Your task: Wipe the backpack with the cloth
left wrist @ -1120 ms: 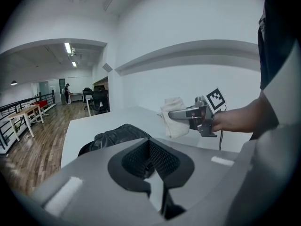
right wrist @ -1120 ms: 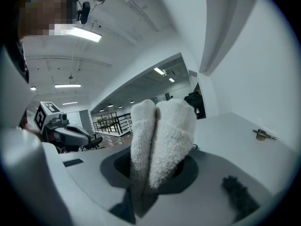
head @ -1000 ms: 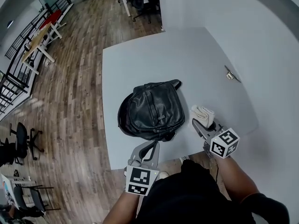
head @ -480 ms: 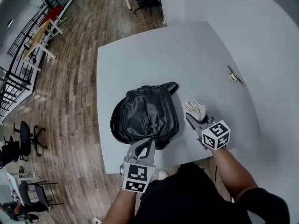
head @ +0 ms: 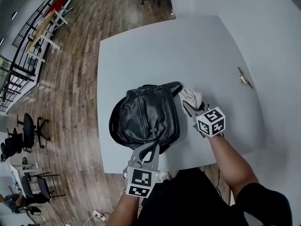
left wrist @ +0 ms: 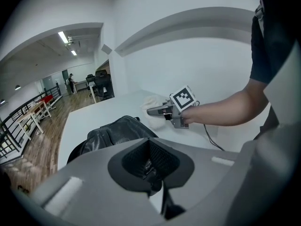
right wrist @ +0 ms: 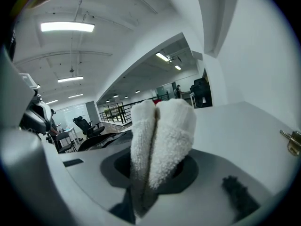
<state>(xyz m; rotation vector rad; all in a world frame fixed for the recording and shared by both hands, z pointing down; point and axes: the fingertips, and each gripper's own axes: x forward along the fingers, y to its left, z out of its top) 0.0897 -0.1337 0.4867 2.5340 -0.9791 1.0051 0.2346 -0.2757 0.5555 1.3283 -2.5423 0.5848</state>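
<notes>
A black leather backpack [head: 146,119] lies flat on the grey table [head: 141,60], also seen past my left jaws as the backpack [left wrist: 113,132]. My left gripper [head: 152,149] is at its near edge, jaws shut with a dark glossy bit of the backpack pinched between them. My right gripper [head: 186,101] is shut on a folded white cloth [head: 192,97], held right beside the backpack's far right corner. In the right gripper view the cloth [right wrist: 162,135] sticks up between the jaws and hides much of what lies ahead. The right gripper [left wrist: 157,110] also shows in the left gripper view.
A small metal fitting [head: 244,79] lies on the table at the far right, near the white wall, and shows again as the fitting [right wrist: 293,142]. The table's near edge runs just below the backpack. Wooden floor with office chairs [head: 28,131] lies to the left.
My right gripper has carried the cloth forward and left, up to the backpack's far right corner. The left gripper has stayed at the backpack's near edge.
</notes>
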